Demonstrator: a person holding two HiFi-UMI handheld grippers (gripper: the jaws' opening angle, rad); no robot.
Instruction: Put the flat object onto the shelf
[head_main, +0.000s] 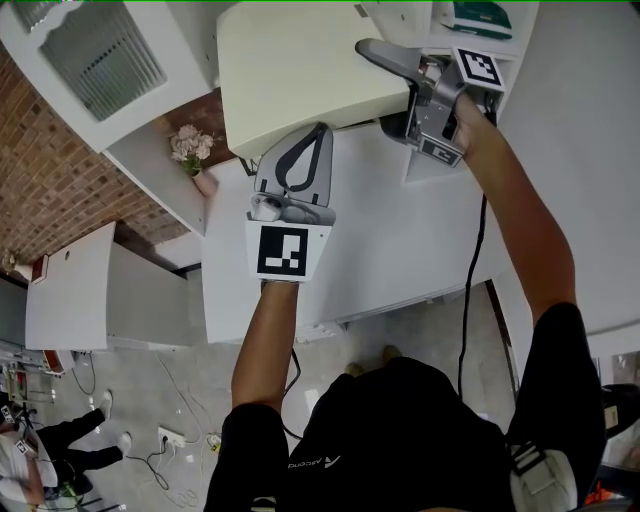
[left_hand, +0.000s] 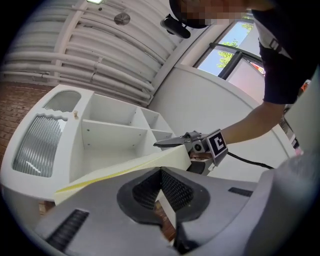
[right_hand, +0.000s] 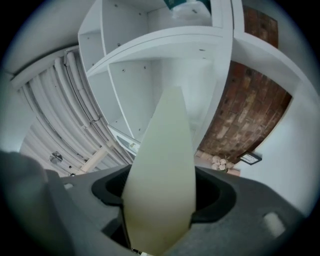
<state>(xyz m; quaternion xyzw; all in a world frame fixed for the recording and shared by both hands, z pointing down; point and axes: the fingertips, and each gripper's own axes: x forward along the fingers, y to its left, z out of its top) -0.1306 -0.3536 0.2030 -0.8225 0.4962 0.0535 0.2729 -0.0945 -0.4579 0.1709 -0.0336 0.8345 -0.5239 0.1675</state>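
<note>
1. Board (head_main: 310, 70): a flat, rigid, pale cream panel with a plain matte face, a thick edge and rounded corners. In the left gripper view its long edge (left_hand: 125, 170) carries a thin yellow line.

2. Position: the board is held in the air at the upper centre of the head view, carried between both tongs. It is in front of the white shelf (head_main: 522, 30) and rests on no level of it. In the right gripper view the board (right_hand: 162, 175) runs up the middle of the frame toward the open compartments (right_hand: 165, 50).

3. Left gripper (head_main: 312, 135): you have it clamped on the board's lower edge, just below centre frame. In its own view the edge passes through the notch between the pads (left_hand: 175, 190).

4. Right gripper (head_main: 395, 65): you have it closed on the board's right edge, upper right of the frame. One jaw lies over the top face. In its own view the board fills the gap between the pads.

5. A teal item (head_main: 478, 15) sits in a shelf compartment at the top right.
</note>
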